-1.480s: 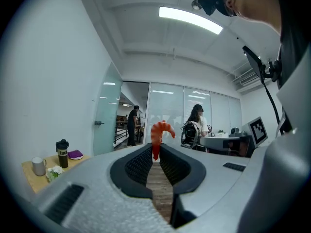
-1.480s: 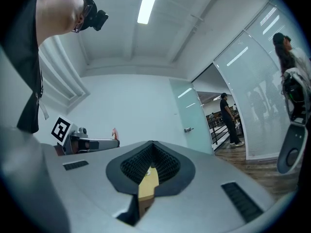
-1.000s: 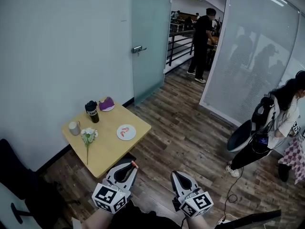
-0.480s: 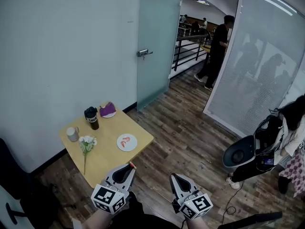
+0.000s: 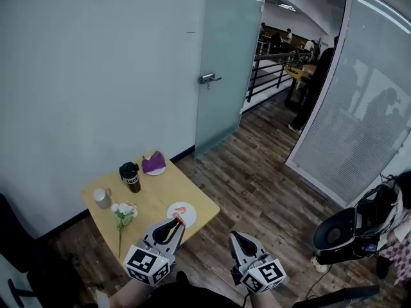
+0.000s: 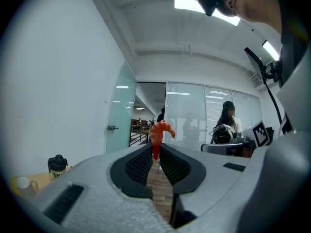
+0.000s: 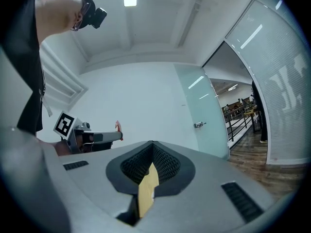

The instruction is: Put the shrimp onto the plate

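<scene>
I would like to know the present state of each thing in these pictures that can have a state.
Left gripper: shut on the orange shrimp.
Right gripper: shut, nothing between its jaws.
Round white plate: lying flat on the table, with another shrimp on it.
Black tumbler: upright.
Frosted glass door: closed.

Wooden tabletop (image 5: 157,192): white plate (image 5: 190,211) at 4 o'clock, purple item (image 5: 154,163) at 12, black tumbler (image 5: 130,176) at 11, cup (image 5: 101,198) at 9, white flowers (image 5: 122,213) at 7.
</scene>
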A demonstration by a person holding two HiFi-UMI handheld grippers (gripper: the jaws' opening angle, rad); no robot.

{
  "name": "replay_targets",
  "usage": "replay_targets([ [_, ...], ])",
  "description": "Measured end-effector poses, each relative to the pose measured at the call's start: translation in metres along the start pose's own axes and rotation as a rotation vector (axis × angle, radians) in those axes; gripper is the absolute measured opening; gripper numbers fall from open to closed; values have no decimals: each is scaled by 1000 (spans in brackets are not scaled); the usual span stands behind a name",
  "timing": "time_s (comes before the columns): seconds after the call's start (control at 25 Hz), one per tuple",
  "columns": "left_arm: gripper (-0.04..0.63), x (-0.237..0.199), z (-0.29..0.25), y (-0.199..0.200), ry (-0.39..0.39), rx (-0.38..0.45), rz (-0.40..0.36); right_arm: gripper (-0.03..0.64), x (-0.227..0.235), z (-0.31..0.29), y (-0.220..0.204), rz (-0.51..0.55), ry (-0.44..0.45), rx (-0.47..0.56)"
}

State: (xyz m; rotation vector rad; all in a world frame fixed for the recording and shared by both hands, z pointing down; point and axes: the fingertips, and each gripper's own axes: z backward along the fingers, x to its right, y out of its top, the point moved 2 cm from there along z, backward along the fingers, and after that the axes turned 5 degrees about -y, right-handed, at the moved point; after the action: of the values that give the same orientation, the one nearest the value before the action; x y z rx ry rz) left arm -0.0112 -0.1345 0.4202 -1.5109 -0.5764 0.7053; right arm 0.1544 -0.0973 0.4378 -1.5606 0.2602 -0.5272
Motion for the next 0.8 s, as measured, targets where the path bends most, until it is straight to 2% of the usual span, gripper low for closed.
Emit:
replay_targets([
  [0.32,49,-79,-27,12,21,0,-7,-2,4,-101,8,15,51,14],
  [0.56,49,-100,-40,9,39,-2,18,-2,17,-127,13,12,54,8],
  [0.8,49,-103,-52,14,75,23,24,-2,22,-140,29,60,105,30],
])
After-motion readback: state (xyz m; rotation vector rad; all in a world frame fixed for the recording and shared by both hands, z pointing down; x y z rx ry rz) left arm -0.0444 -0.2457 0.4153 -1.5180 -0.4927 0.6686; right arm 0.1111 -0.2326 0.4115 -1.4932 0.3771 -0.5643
